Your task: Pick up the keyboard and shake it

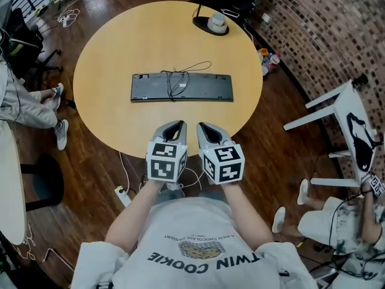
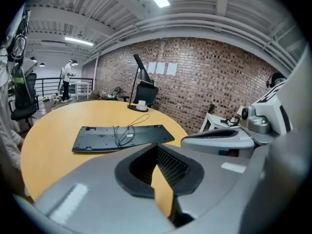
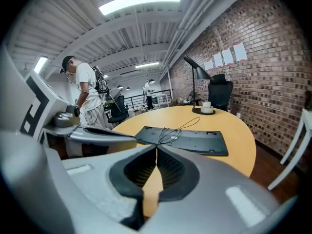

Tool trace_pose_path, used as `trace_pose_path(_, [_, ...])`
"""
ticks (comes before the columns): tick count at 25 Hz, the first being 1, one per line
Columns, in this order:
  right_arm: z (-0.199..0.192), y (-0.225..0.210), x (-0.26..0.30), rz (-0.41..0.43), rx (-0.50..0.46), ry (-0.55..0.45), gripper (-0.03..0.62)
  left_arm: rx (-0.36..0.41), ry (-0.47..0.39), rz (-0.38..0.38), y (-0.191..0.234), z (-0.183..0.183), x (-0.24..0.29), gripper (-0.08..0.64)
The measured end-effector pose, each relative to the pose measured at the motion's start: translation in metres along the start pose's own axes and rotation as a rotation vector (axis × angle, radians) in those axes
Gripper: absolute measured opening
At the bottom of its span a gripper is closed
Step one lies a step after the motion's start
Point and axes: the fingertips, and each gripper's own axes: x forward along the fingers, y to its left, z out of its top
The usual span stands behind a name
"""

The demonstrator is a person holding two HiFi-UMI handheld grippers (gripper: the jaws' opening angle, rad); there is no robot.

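A round yellow table [image 1: 102, 59] stands on plank floor [image 1: 90, 179] beside brick wall [image 1: 313, 29].

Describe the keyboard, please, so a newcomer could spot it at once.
On the round yellow table, near its middle, lies a flat dark keyboard, underside up, its cable looped across it. Its neighbour, a round lamp base, sits at the far edge.

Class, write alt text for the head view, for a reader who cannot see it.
A black keyboard lies upside down, its cable bunched on it, midway across a round yellow table. At the near edge a person holds the left gripper and right gripper side by side, both shut and empty, short of the keyboard.
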Motion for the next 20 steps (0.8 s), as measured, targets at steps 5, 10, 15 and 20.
trace_pose_path(5, [0.010, -0.028, 0.024, -0.005, 0.051, 0.015, 0.003, -0.038, 0.007, 0.002, 0.054, 0.012, 0.014, 0.008])
trace_pose_path(10, [0.015, -0.075, 0.048, 0.021, 0.154, 0.051, 0.005, -0.093, 0.025, 0.023, 0.114, 0.021, 0.037, 0.046])
trace_pose_path(15, [0.018, -0.140, 0.077, 0.039, 0.230, 0.084, 0.015, -0.131, 0.067, 0.070, 0.179, 0.031, 0.066, 0.067])
trace_pose_path(20, [0.020, -0.192, 0.103, 0.079, 0.285, 0.143, 0.055, -0.209, 0.138, 0.105, 0.234, 0.032, 0.089, 0.119])
